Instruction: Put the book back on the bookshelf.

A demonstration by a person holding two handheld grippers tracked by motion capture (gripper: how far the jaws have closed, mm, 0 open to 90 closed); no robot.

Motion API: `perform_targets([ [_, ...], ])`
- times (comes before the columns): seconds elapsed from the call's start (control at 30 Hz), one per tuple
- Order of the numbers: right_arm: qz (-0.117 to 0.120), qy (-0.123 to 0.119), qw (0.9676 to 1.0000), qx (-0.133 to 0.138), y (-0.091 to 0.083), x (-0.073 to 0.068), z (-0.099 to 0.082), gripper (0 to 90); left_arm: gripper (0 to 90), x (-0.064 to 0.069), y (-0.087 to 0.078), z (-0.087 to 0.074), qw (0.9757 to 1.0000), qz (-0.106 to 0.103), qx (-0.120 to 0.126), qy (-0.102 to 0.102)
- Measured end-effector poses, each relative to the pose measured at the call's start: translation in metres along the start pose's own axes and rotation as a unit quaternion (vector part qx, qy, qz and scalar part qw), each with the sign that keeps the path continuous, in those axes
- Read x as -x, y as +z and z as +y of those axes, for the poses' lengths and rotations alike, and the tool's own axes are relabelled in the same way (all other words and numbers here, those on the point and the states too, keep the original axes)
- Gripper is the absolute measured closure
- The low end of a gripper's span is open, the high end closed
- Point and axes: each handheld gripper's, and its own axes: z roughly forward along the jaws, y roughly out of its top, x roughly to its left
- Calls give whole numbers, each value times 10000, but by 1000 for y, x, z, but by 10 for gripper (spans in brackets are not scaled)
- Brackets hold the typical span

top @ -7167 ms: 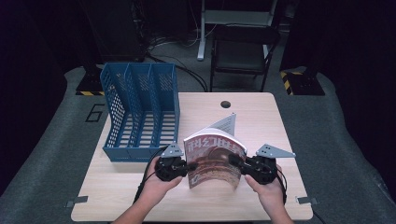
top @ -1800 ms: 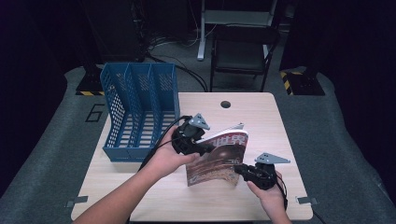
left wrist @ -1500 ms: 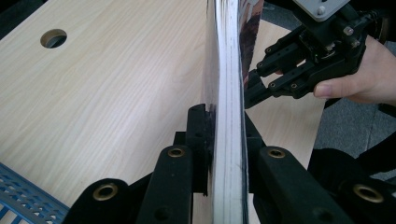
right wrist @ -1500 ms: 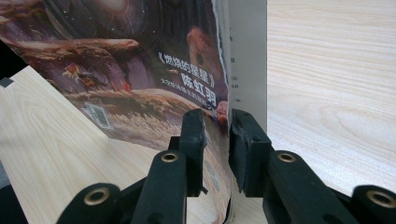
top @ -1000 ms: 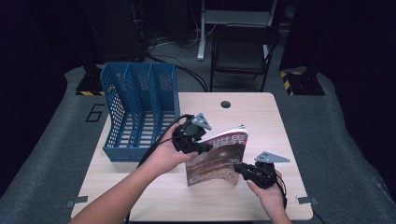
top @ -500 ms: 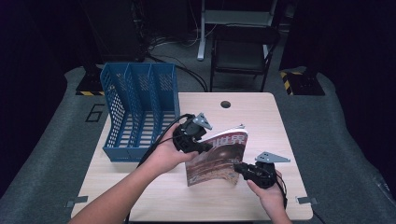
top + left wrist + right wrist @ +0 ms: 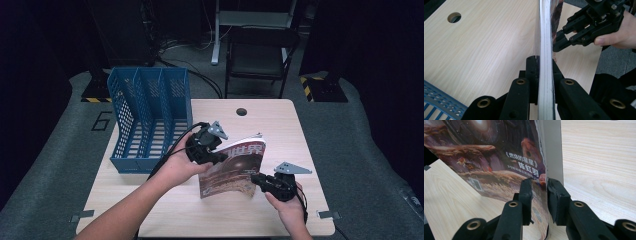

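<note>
A magazine [image 7: 232, 167] with a brown, reddish cover stands on its lower edge on the wooden table [image 7: 280, 125]. My left gripper [image 7: 220, 157] is shut on its upper left edge. In the left gripper view both pads press the page block [image 7: 546, 37] at my left gripper [image 7: 544, 67]. My right gripper [image 7: 256, 179] sits at the magazine's lower right corner. In the right gripper view the cover [image 7: 486, 157] edge passes between its jaws [image 7: 539, 186], with a slim gap on the cover side. The left gripper view also shows the right gripper [image 7: 560, 42].
A blue file rack [image 7: 150, 115] with three slots stands at the table's left, close behind my left hand; its mesh [image 7: 439, 105] shows low in the left gripper view. A cable hole [image 7: 241, 111] lies at the far edge. A black chair [image 7: 260, 55] stands beyond.
Seven seconds ago both grippers held the curved magazine by its sides. The left gripper has since gone to the upper edge. Over the last second nothing has visibly moved.
</note>
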Motion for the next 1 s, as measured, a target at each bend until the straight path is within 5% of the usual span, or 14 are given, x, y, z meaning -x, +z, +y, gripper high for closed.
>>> perform_targets([
  [0.47, 168, 144, 9985, 495, -12, -2, 6, 815, 837, 3, -7, 4, 10000, 71, -15, 65],
  [1.0, 113, 143, 9996, 234, -6, 0, -1, 739, 837, -5, -29, 4, 9996, 180, 188, -132],
])
